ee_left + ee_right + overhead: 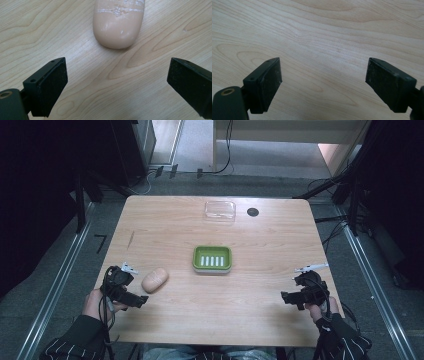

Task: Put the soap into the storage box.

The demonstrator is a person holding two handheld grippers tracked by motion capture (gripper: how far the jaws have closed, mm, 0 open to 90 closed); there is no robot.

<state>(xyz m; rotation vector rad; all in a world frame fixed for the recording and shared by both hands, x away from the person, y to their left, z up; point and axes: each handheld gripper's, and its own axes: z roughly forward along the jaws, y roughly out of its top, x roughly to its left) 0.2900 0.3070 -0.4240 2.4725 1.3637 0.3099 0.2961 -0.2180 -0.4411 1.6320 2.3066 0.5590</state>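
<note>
on the near left part of the wooden table (165, 320), my left gripper (131, 299) sits low over the surface, held in my left hand (94, 304). its jaws are spread wide and grip nothing. in the left gripper view the two black pads (53, 85) stand far apart, with bare wood grain between them. the peach-coloured soap bar (117, 25) lies just ahead of the jaws, roughly centred on the gap, and is not touching either pad. its near end is rounded, and faint whitish scuff lines cross its top. in the high view the bar lies flat on the table, tilted diagonally, just beside the left gripper and to the left of the green soap dish (212, 259).

the dish sits near the table centre, well apart from the bar. it has a slotted green insert in a paler base. a clear plastic lid (220, 211) rests near the far edge, with a small dark round disc (253, 212) just to its right.

my right gripper (294, 298) is at the near right of the table, held in my right hand (320, 311). its jaws are likewise spread wide and empty; the right gripper view shows plain wood between the pads (268, 83).
</note>
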